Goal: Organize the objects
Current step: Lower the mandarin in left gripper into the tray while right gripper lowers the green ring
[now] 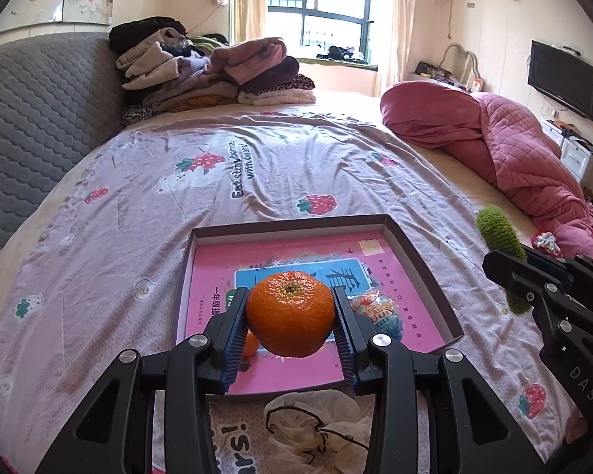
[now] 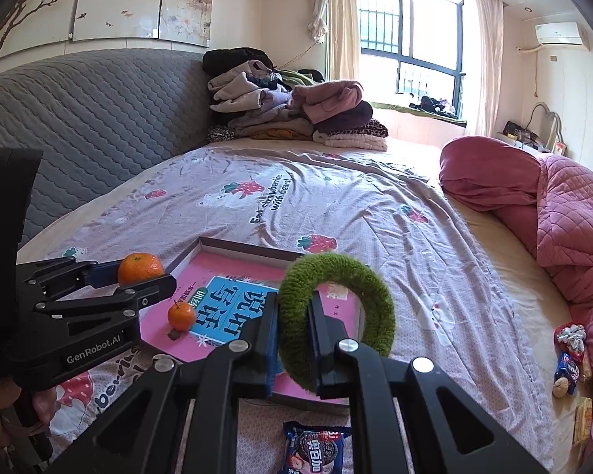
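— Lilac cotton with strawberries and bears covers the bed; what are the tongs doing over it?

— Left gripper is clamped on a tangerine, above the shallow pink-lined box. Right gripper is squeezed tight on a green knitted ring.

— Anything beneath them?

— A smaller tangerine lies in the box below the left one. Beyond both: folded clothes, a grey quilted headboard, a pink quilt to the right, and a window.
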A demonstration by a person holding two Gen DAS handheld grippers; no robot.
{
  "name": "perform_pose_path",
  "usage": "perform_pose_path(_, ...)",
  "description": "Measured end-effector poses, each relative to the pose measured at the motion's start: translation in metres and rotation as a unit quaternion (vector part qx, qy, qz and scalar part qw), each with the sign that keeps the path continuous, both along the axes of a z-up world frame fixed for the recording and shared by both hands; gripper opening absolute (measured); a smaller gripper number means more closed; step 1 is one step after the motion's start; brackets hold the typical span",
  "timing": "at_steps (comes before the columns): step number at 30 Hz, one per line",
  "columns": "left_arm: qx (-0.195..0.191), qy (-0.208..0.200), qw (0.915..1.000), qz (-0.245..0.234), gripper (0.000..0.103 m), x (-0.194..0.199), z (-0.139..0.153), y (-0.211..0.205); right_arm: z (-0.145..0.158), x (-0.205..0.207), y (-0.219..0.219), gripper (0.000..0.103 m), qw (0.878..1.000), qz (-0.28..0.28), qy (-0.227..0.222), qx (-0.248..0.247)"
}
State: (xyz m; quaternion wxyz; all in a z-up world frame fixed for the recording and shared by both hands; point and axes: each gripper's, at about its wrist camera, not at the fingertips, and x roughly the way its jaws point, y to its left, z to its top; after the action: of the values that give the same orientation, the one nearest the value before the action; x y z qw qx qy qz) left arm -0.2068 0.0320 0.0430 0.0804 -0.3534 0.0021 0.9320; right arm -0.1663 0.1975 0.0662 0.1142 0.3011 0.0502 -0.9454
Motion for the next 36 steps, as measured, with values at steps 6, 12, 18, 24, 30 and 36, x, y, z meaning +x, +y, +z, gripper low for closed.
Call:
perform_pose_path(6, 0.002, -0.012, 0.9999, -0.002, 0.041, -0.016, -0.011, 0.003, -0.013, -0.022, 0.002, 0.014, 1.0, -0.004, -0.016, 0.001)
perform_pose_path(12, 0.008, -0.034, 0.9994, -0.004, 0.041, -0.031, -0.028, 0.003, -0.031, -0.042, 0.003, 0.013, 0.999, -0.011, -0.037, 0.0)
perform_pose_path(18, 0.005, -0.046, 0.9989, -0.001, 0.041, -0.043, -0.042, 0.001, -0.047, -0.058, 0.002, 0.013, 0.998, -0.011, -0.055, -0.002)
perform_pose_path(24, 0.004, -0.061, 0.9981, -0.004, 0.041, -0.055, -0.055, 0.005, -0.053, -0.071, 0.0, 0.013, 0.998, -0.015, -0.057, 0.008)
perform_pose_path(30, 0.012, -0.07, 0.9975, -0.002, 0.041, -0.07, -0.062, 0.005, -0.058, -0.084, -0.003, 0.013, 0.998, -0.012, -0.062, 0.014)
perform_pose_path(36, 0.009, -0.086, 0.9962, -0.009, 0.041, -0.081, -0.072, 0.011, -0.071, -0.1, -0.004, 0.013, 0.996, -0.011, -0.083, 0.012)
